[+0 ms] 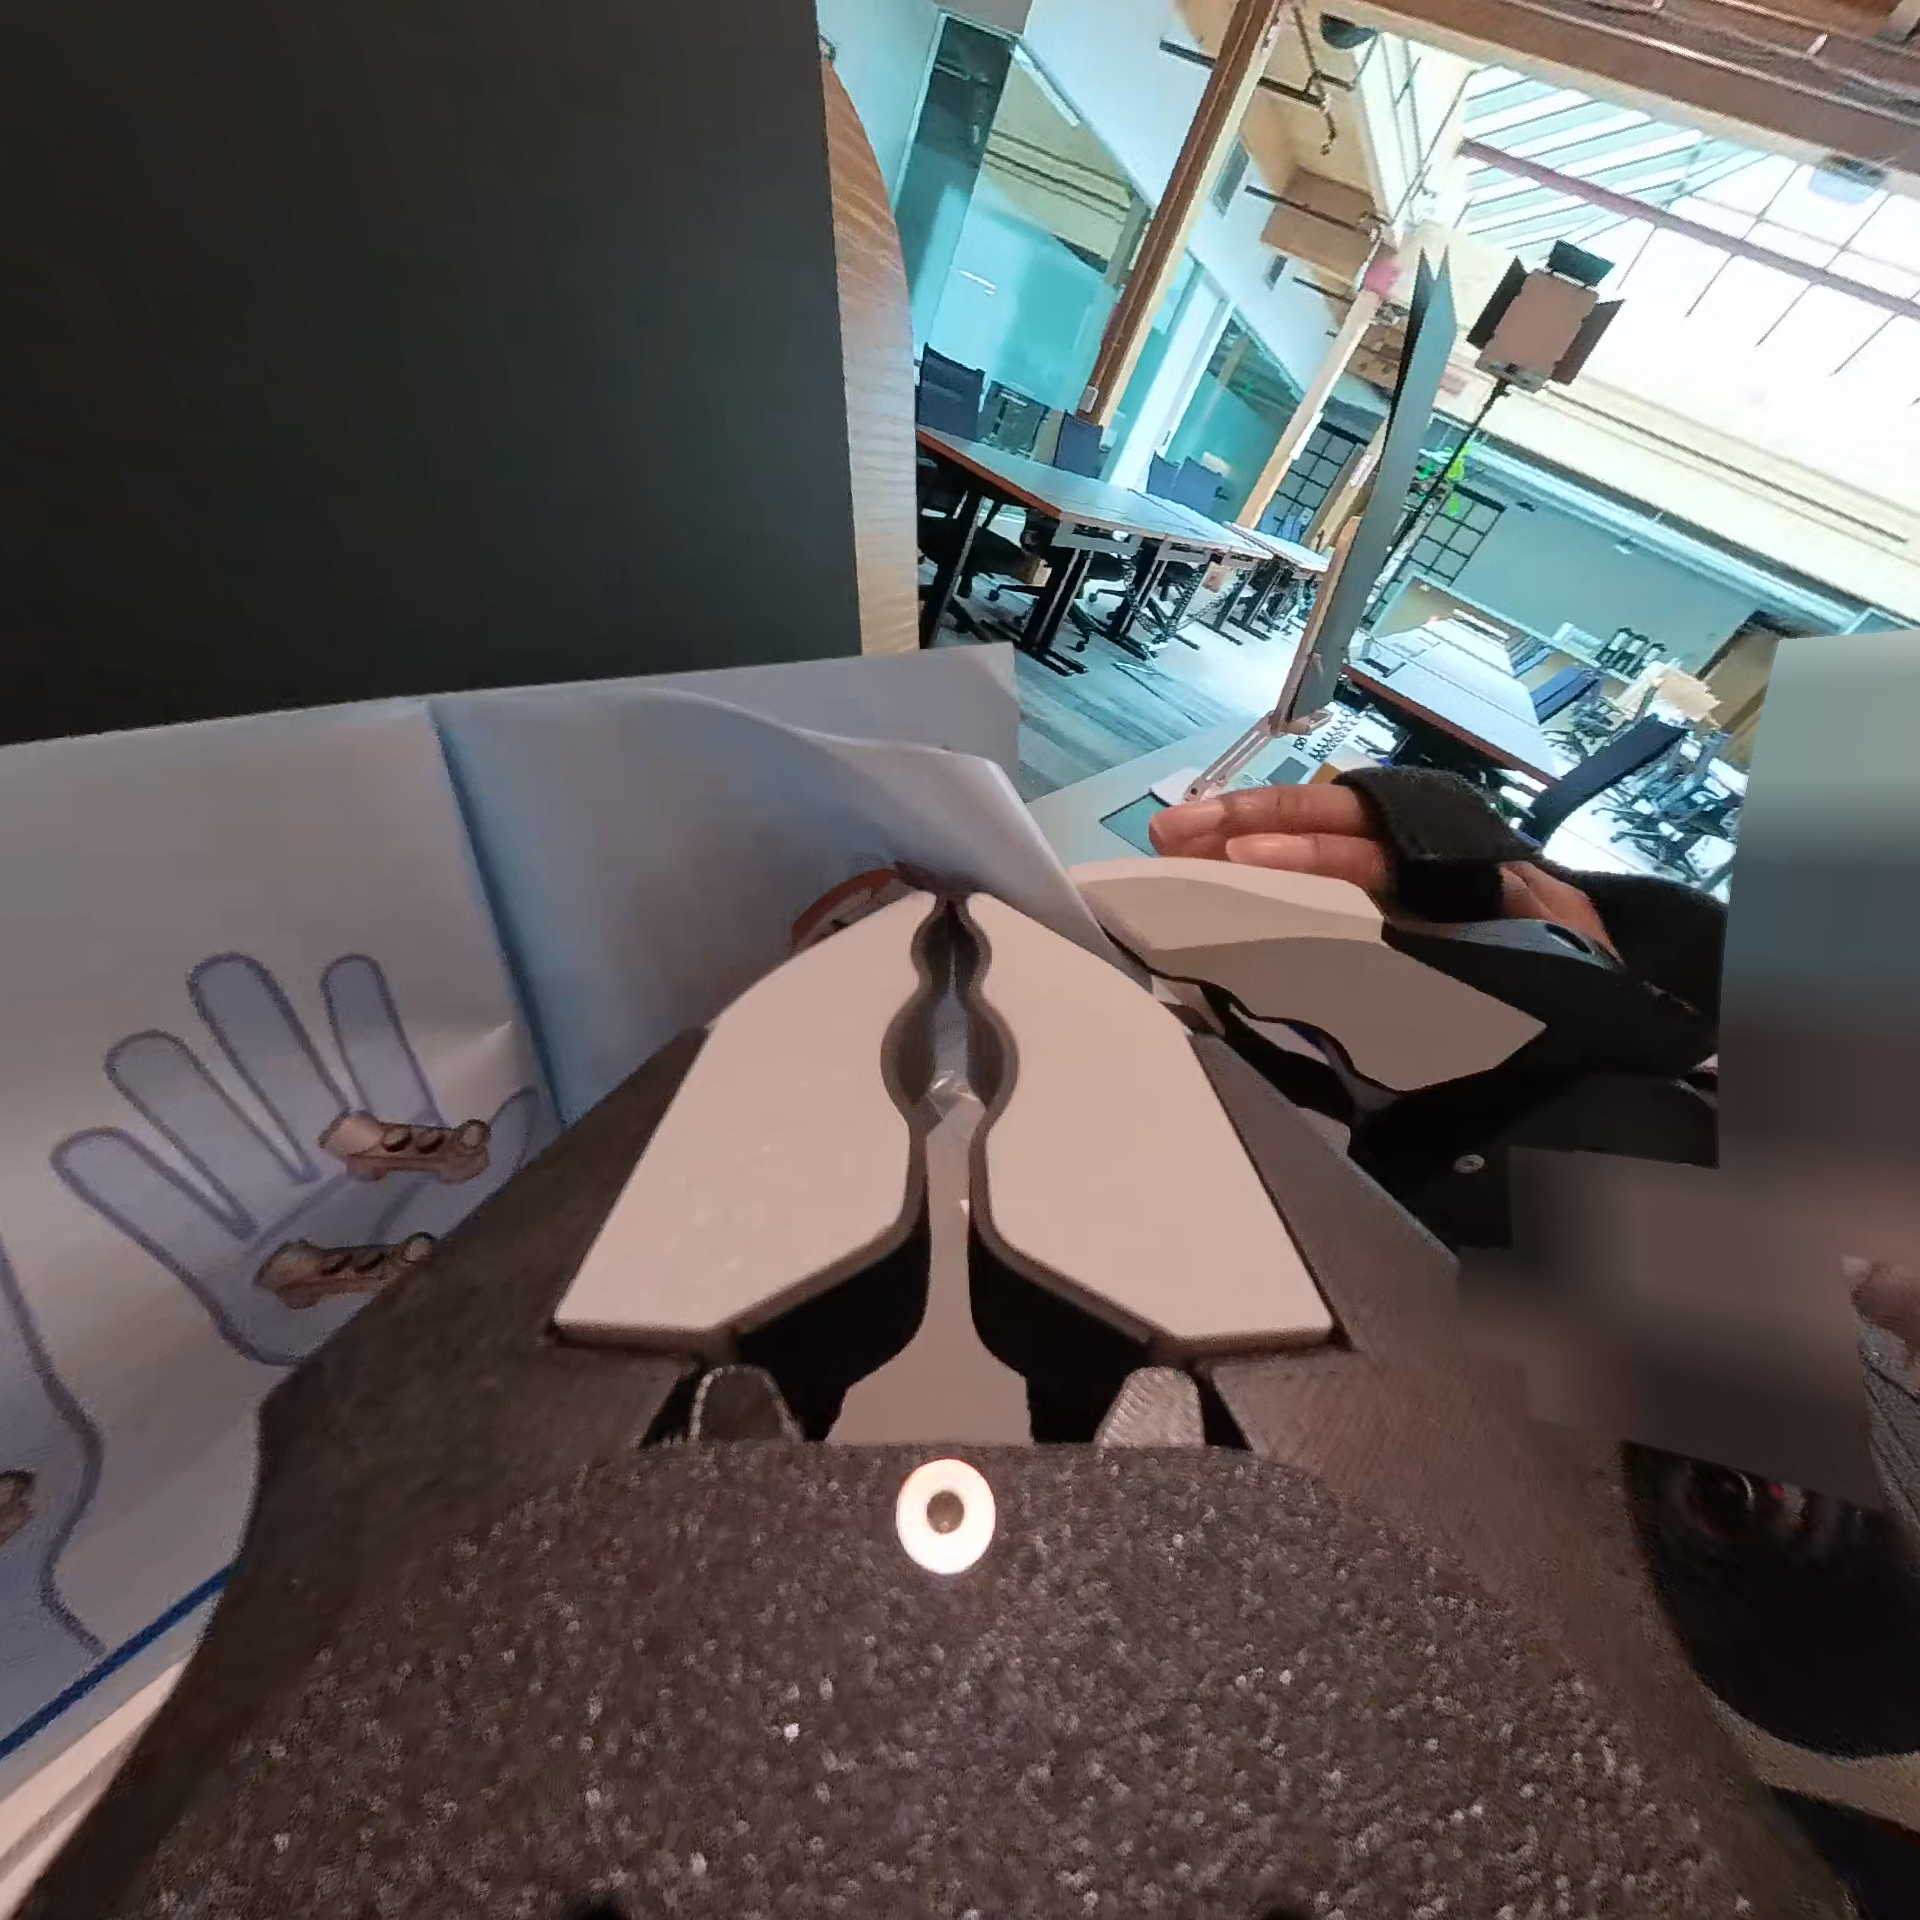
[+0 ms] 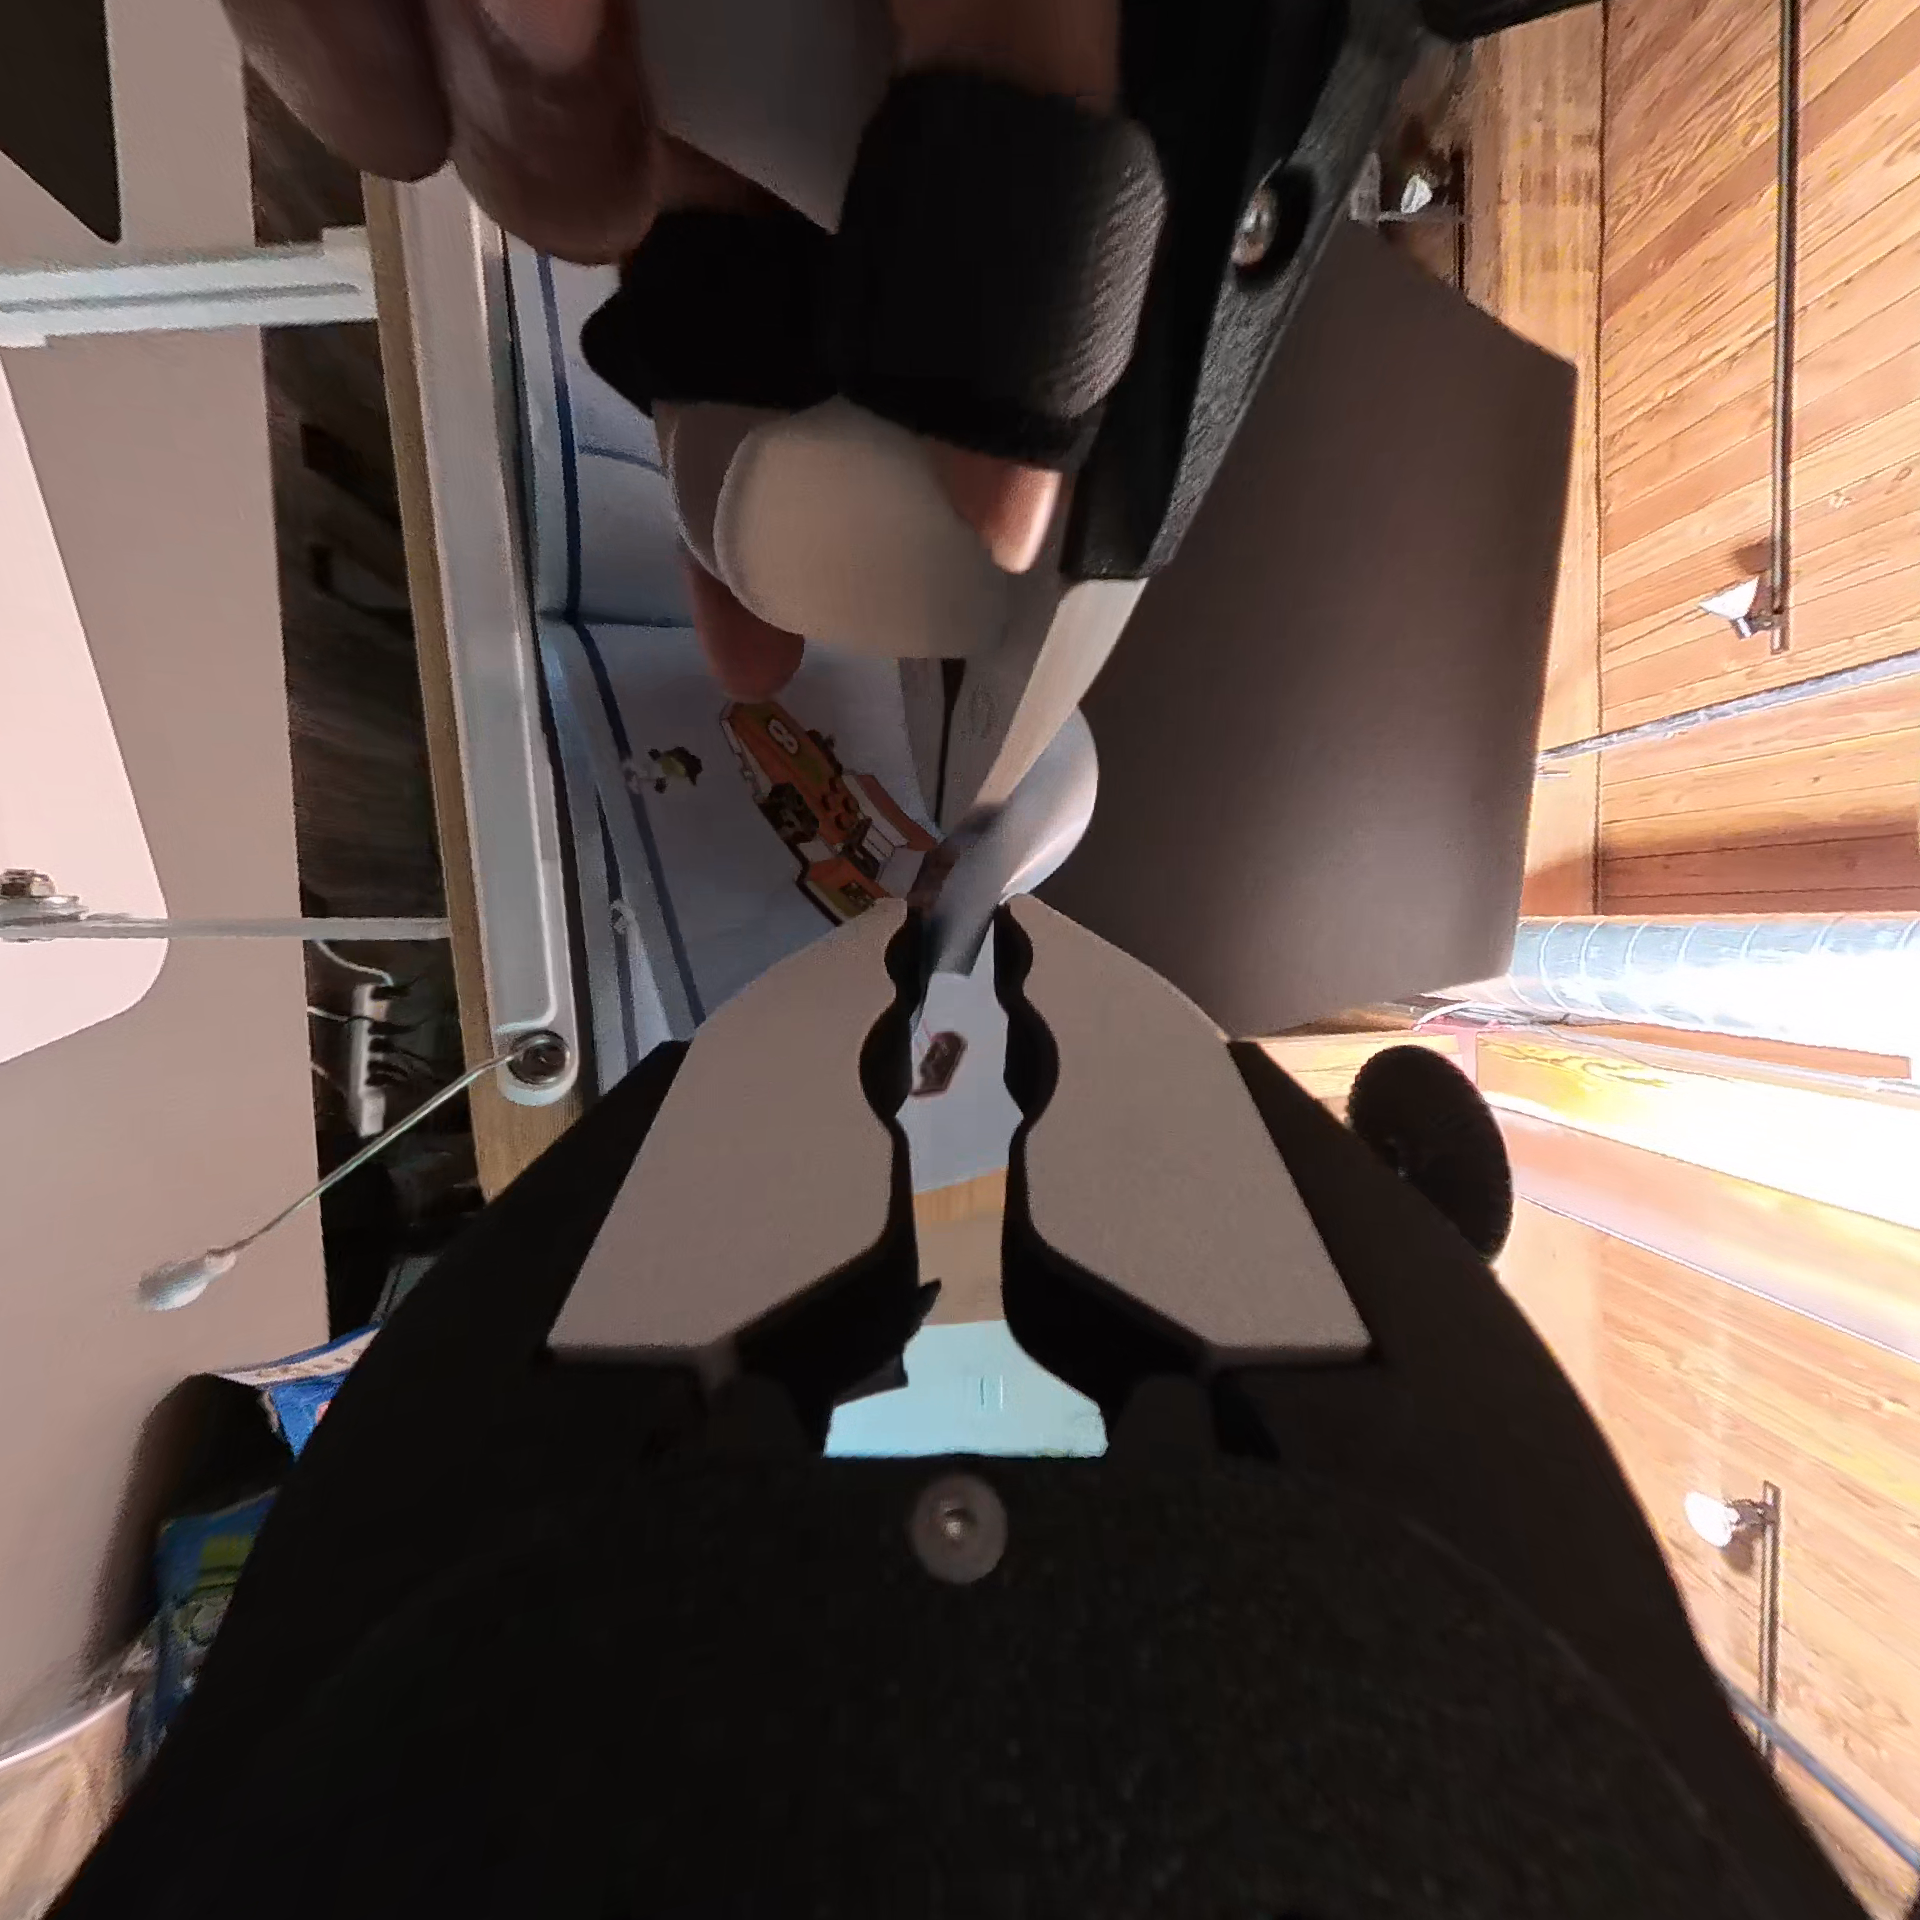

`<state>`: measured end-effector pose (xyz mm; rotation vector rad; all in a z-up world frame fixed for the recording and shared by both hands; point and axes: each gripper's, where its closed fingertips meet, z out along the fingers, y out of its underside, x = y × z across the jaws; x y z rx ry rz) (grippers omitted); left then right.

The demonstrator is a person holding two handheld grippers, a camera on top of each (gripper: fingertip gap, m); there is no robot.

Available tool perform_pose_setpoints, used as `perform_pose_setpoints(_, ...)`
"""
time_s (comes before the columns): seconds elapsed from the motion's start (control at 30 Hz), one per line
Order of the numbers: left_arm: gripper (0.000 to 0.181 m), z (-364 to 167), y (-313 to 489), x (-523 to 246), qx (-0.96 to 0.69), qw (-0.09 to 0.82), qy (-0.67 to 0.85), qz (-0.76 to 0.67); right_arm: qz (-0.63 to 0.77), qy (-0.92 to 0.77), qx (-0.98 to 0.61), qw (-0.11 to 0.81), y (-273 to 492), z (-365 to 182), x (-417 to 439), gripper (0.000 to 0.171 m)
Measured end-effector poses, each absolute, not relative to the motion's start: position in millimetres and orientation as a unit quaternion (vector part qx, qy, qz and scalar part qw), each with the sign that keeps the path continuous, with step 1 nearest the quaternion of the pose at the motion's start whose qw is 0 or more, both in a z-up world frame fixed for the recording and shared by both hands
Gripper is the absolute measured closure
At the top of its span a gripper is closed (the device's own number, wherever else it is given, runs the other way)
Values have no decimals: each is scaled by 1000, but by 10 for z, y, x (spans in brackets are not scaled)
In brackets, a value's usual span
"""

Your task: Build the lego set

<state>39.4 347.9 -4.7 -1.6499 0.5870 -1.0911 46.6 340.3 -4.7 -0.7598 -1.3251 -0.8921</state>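
Note:
The light blue instruction booklet [image 1: 260, 935] lies open, showing drawn hands and small brown parts. My left gripper [image 1: 948, 902] is shut, its fingertips pinching a page [image 1: 727, 790] that curls up off the booklet. The right gripper's grey finger [image 1: 1299, 935] lies just right of that page, held by a gloved hand. In the right wrist view my right gripper [image 2: 951, 909] has its fingers apart. The shadowed page edge [image 2: 951, 935] runs between them, and I see no pad pressed on it. The left gripper's flat finger [image 2: 1299, 623] and the curled page [image 2: 1049, 821] are right in front. The booklet's orange car picture [image 2: 821, 810] is behind.
A dark panel [image 1: 416, 312] stands behind the booklet. Office tables [image 1: 1091, 509] and a light on a stand [image 1: 1538, 322] are far off. A person's gloved hand [image 1: 1455, 852] holds the right gripper. A blue packet [image 2: 208, 1558] lies at the lower left. My two grippers' fingertips are within a few centimetres of each other.

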Motion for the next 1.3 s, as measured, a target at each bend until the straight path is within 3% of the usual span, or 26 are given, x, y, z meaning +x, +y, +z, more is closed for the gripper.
perform_pose_setpoints(0.23,152,45,3291,374,-654,479,239,-534,-395,-576,-324,638,3387,-3,446,160)
perform_pose_setpoints(0.6,169,-36,3366,382,-670,485,234,-511,-396,-588,-316,631,3358,-83,409,159)
perform_pose_setpoints(0.83,175,-135,3417,339,-677,488,235,-498,-257,-593,-425,634,3313,-190,489,145)
perform_pose_setpoints(1.13,177,-122,3418,170,-675,496,249,-486,83,-537,-608,578,3236,-140,624,135)
perform_pose_setpoints(1.3,177,-48,3412,-55,-678,499,263,-471,75,-546,-652,520,3488,-376,620,137)
